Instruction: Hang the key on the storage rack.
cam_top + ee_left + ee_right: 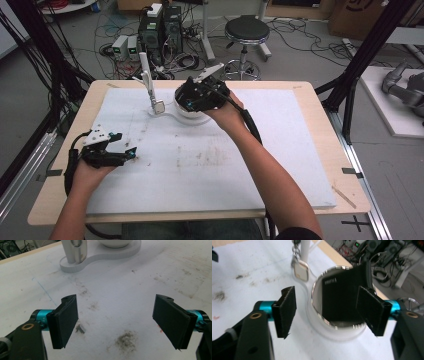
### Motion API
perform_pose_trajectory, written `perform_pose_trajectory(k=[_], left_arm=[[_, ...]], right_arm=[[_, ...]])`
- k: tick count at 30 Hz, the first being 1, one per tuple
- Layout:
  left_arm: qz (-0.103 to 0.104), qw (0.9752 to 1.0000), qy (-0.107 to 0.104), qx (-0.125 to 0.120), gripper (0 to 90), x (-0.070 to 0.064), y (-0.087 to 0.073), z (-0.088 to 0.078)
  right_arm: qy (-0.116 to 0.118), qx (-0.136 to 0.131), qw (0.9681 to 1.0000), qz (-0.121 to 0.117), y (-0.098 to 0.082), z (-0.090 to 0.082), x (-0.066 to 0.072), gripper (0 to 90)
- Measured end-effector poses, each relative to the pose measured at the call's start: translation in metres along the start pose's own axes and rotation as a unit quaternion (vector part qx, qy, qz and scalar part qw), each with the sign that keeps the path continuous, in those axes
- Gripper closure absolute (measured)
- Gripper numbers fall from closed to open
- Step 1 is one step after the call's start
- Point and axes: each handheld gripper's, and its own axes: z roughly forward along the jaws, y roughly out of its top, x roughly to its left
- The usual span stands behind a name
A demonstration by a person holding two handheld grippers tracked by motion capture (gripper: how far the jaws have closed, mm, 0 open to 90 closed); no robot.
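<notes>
We find the right claw (325, 312) spread wide, gripping nothing, hovering over the far white cup (337, 328) holding a black card (339, 297); a careless nudge could tip the cup.

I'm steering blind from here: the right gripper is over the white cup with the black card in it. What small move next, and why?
Probably lift the right gripper straight up and away. Its jaws stand open, and the black card already leans inside the white cup with neither pad pressing on it, so the drop looks done. A straight lift should avoid the cup rim and the key tag hanging beside it.
</notes>
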Motion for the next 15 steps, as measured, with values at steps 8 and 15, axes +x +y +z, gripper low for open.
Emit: perform_pose_trajectory(k=[8, 15], left_arm=[[0.004, 0.9999, -0.011, -0.001, 20.5, -0.001, 0.007, 0.014], [0.011, 0.9997, -0.019, -0.001, 20.5, -0.004, 0.014, 0.026]], right_arm=[[-0.024, -0.044, 0.9987, 0.008, -0.040, -0.036, -0.009, 32.2], [-0.042, -0.049, 0.9971, 0.041, -0.078, -0.064, -0.021, 29.9]])
